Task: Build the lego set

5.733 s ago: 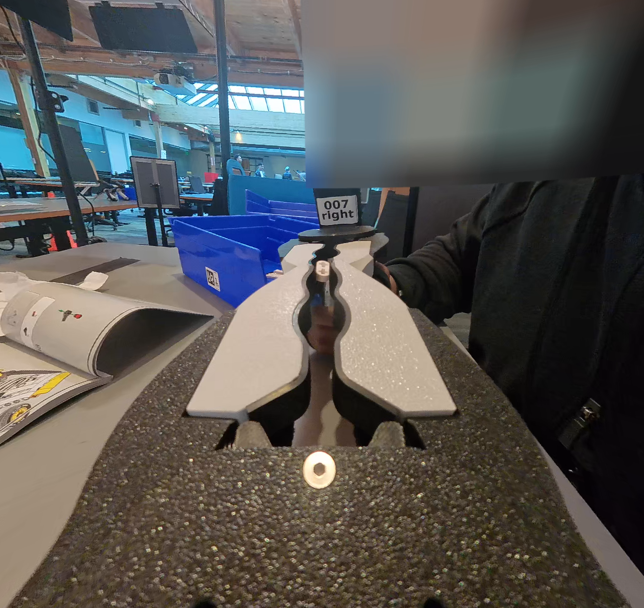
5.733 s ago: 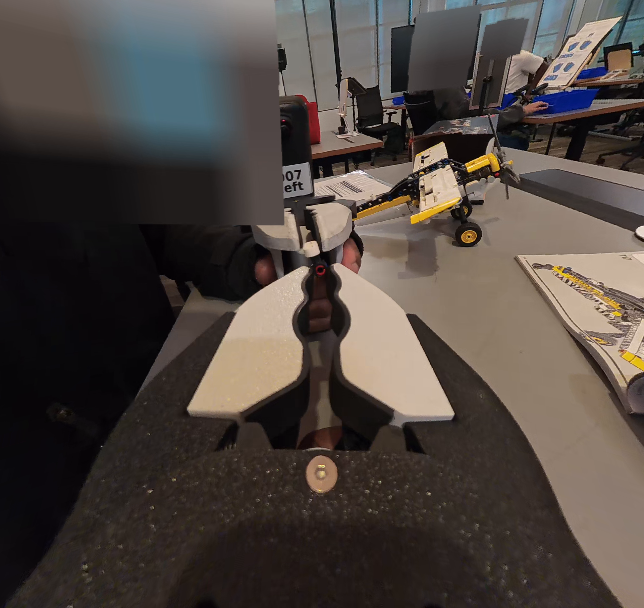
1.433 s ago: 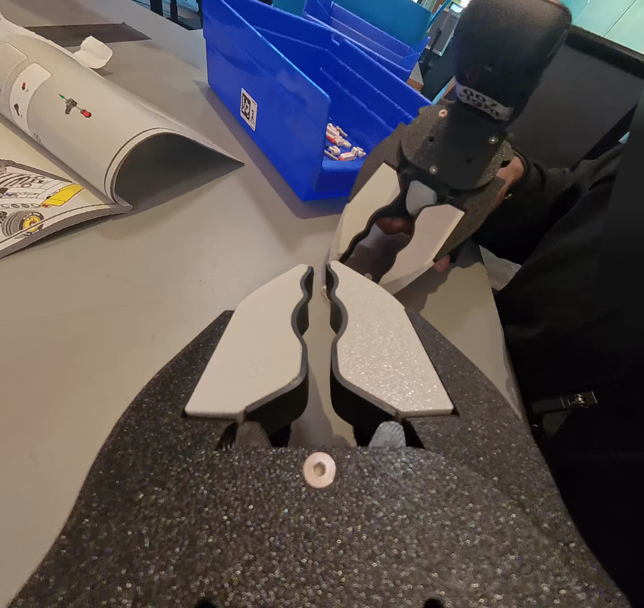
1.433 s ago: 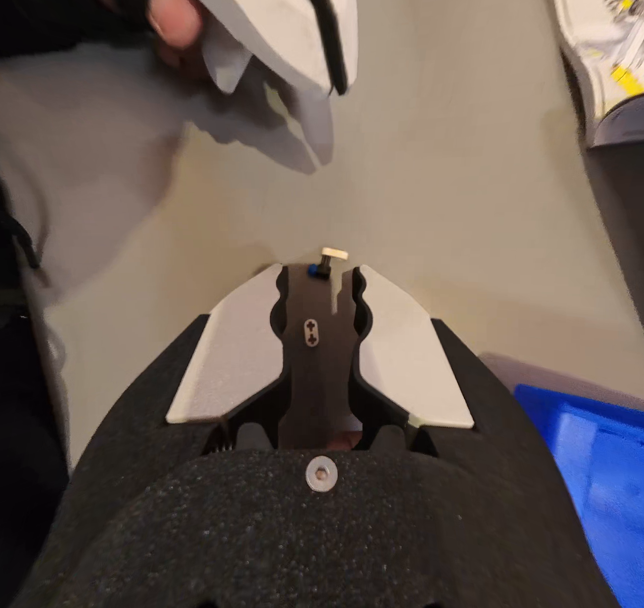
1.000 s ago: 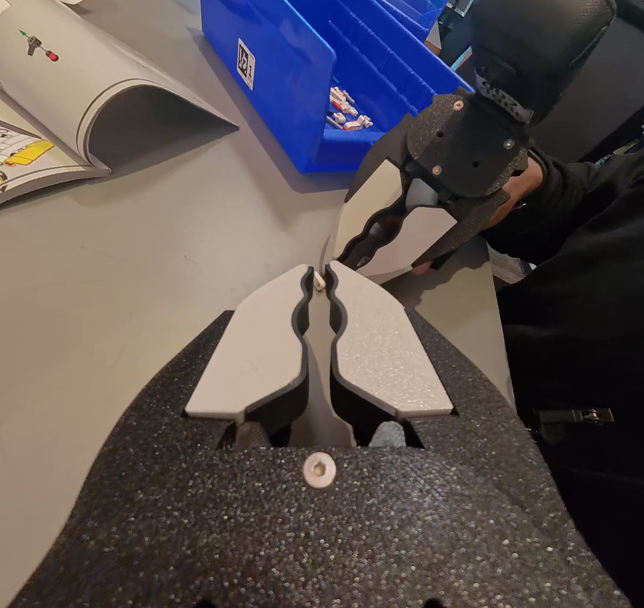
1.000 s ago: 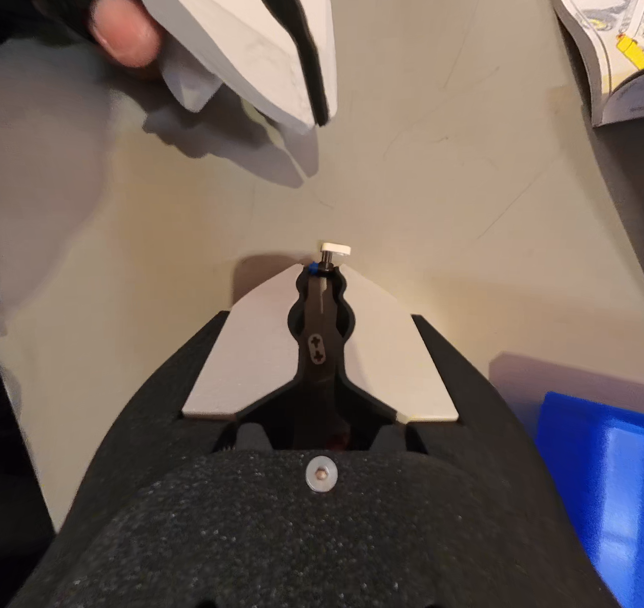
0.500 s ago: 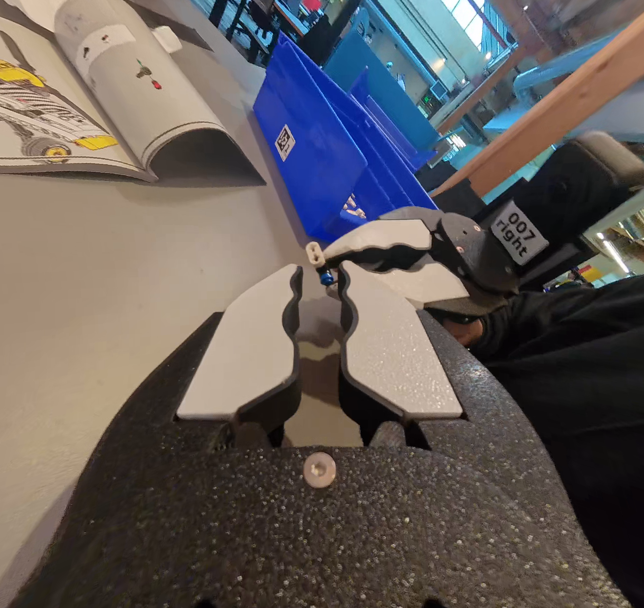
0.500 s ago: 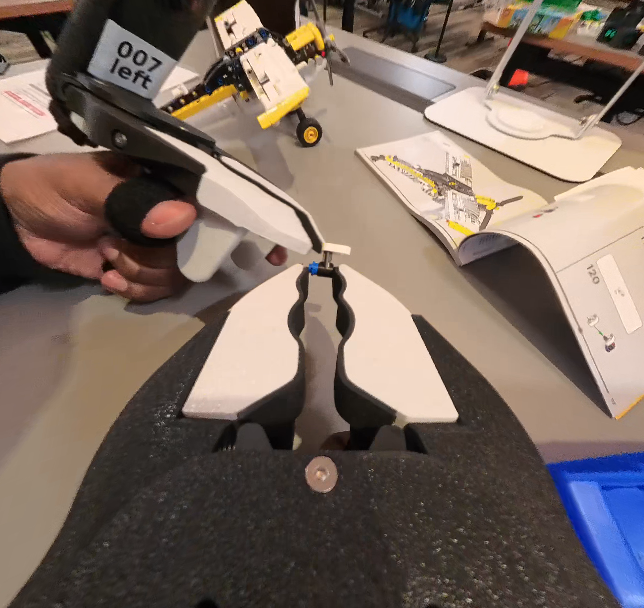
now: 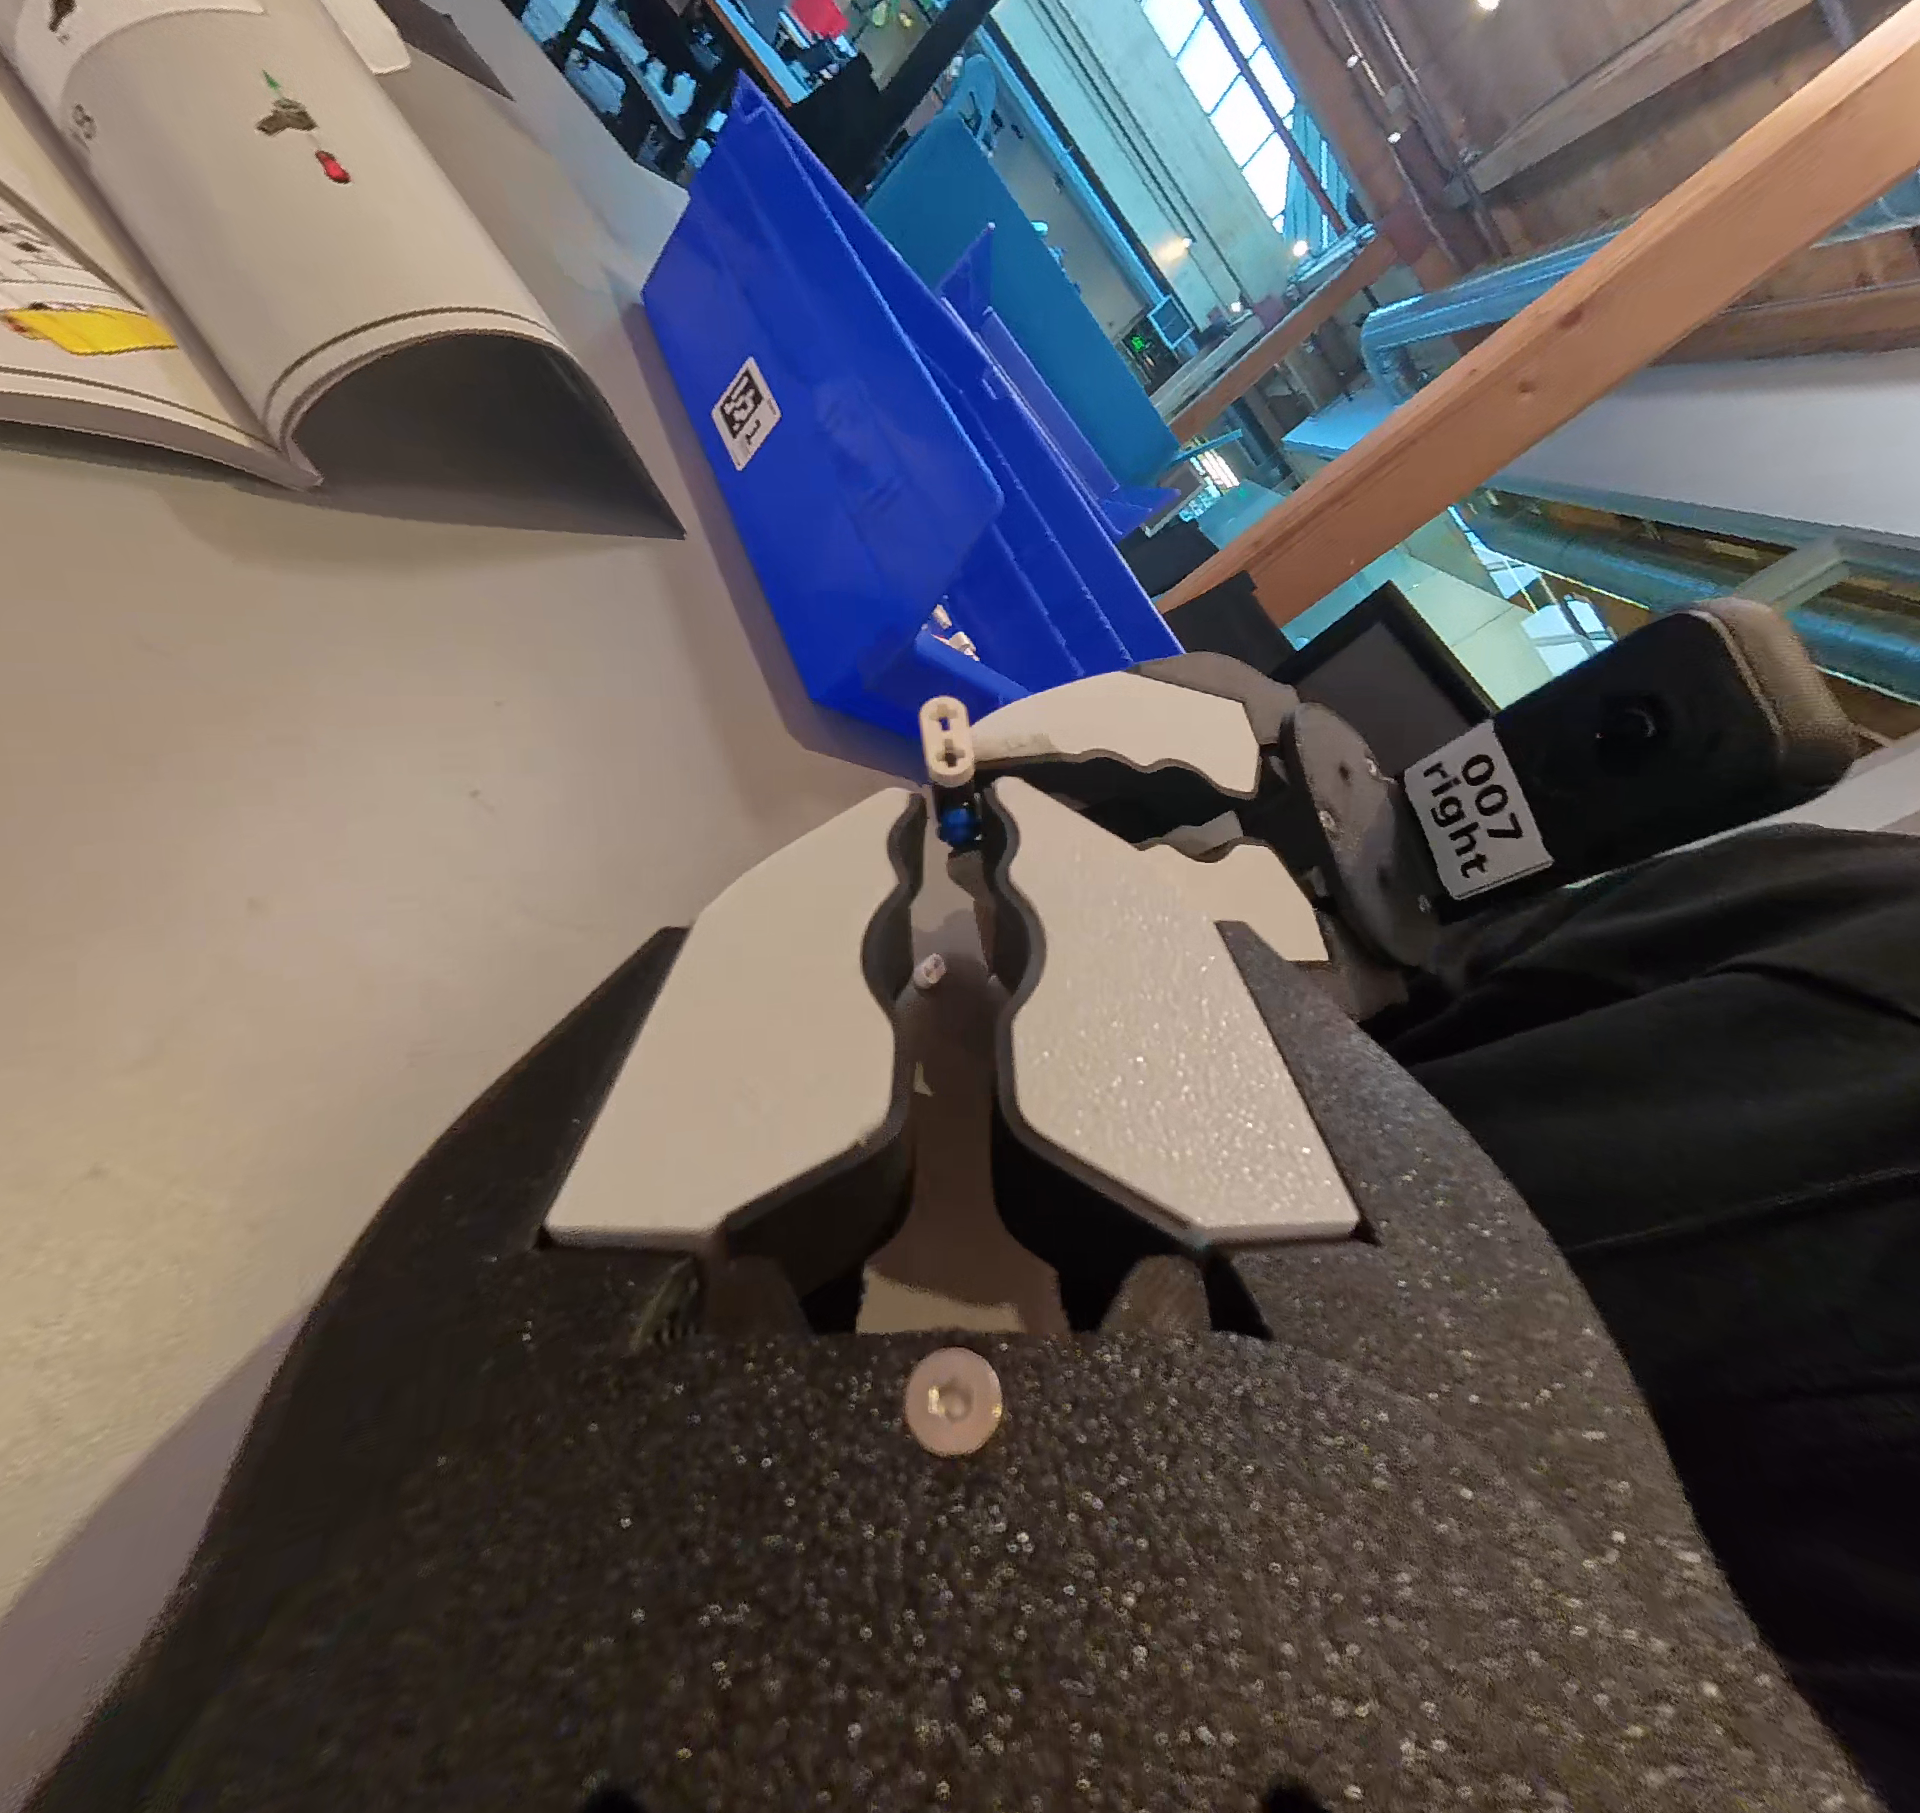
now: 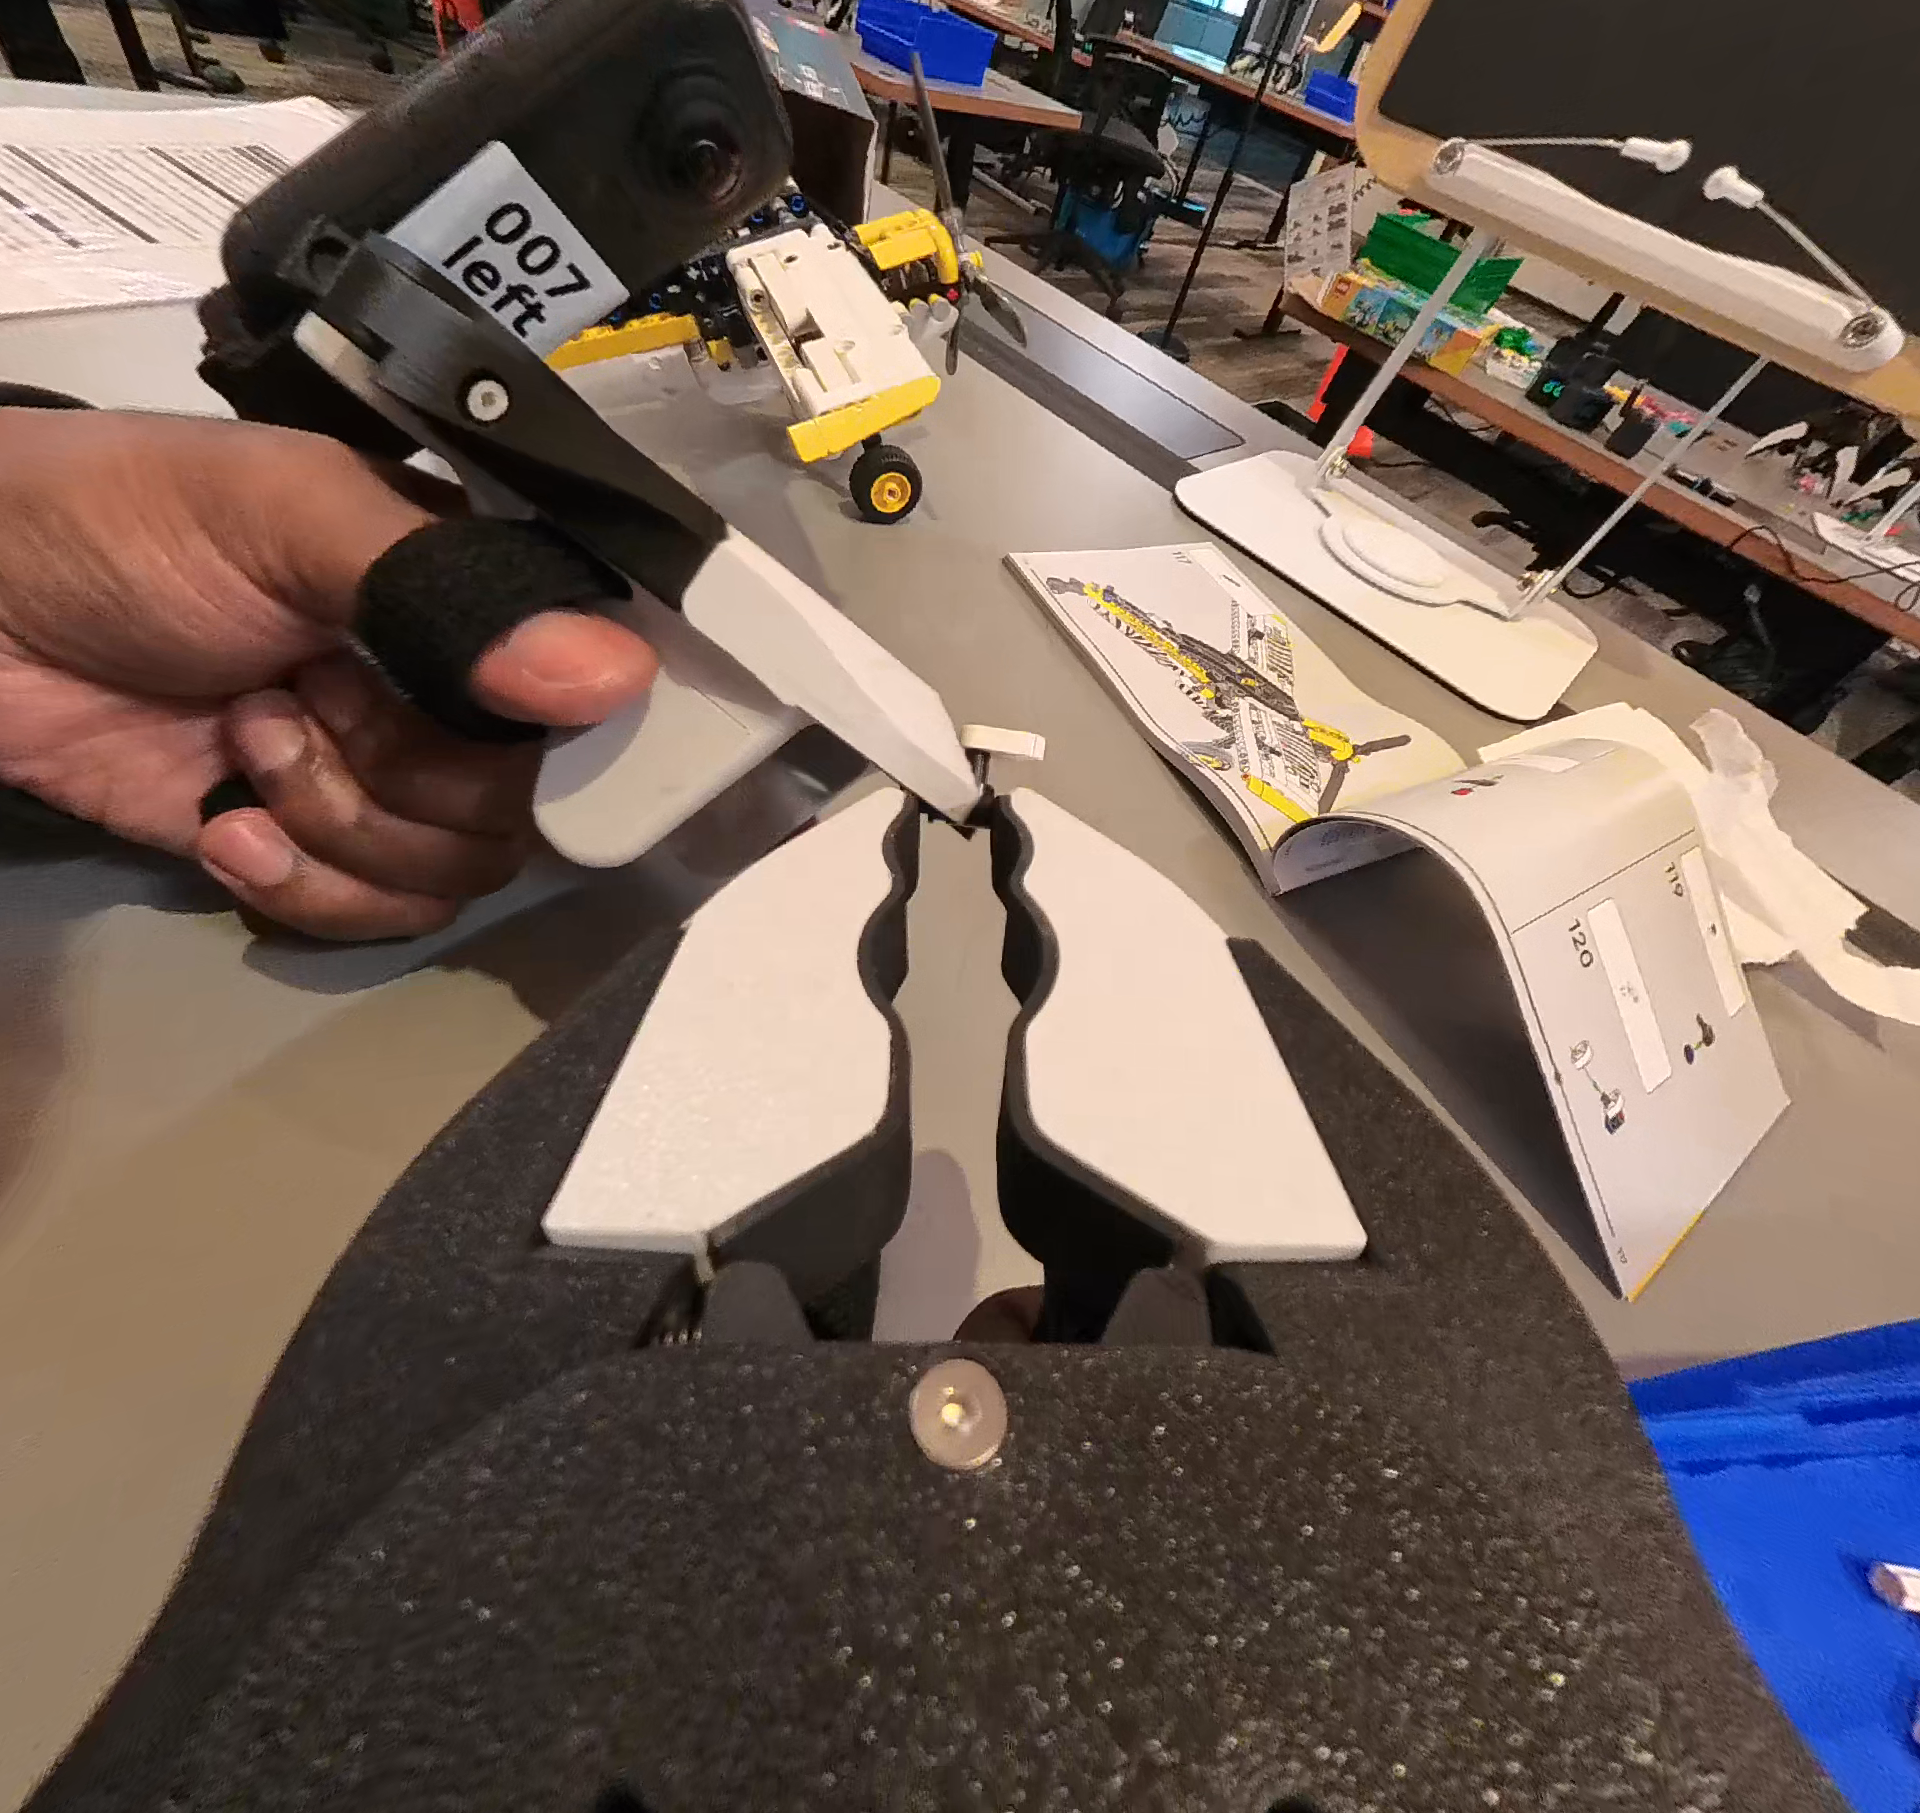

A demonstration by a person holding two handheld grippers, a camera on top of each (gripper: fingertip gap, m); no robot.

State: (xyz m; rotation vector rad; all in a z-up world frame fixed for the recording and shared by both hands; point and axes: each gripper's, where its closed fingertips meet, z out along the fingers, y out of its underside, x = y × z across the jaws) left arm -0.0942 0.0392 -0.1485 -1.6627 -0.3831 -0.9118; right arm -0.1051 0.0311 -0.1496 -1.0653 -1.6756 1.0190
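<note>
Pin [image 9: 957, 821], blue with white beam [image 9: 947, 741], clamped by both left gripper [image 9: 954, 813] and right gripper [image 10: 956, 813].

So I count two grippers [image 10: 954, 813] [image 9: 956, 807], one tiny white piece on a blue pin [image 9: 948, 743], one toy plane [image 10: 831, 329], one open instruction booklet [image 10: 1226, 662], one blue bin [image 9: 862, 475], one white lamp base [image 10: 1382, 558], and one hand [image 10: 239, 662].
</note>
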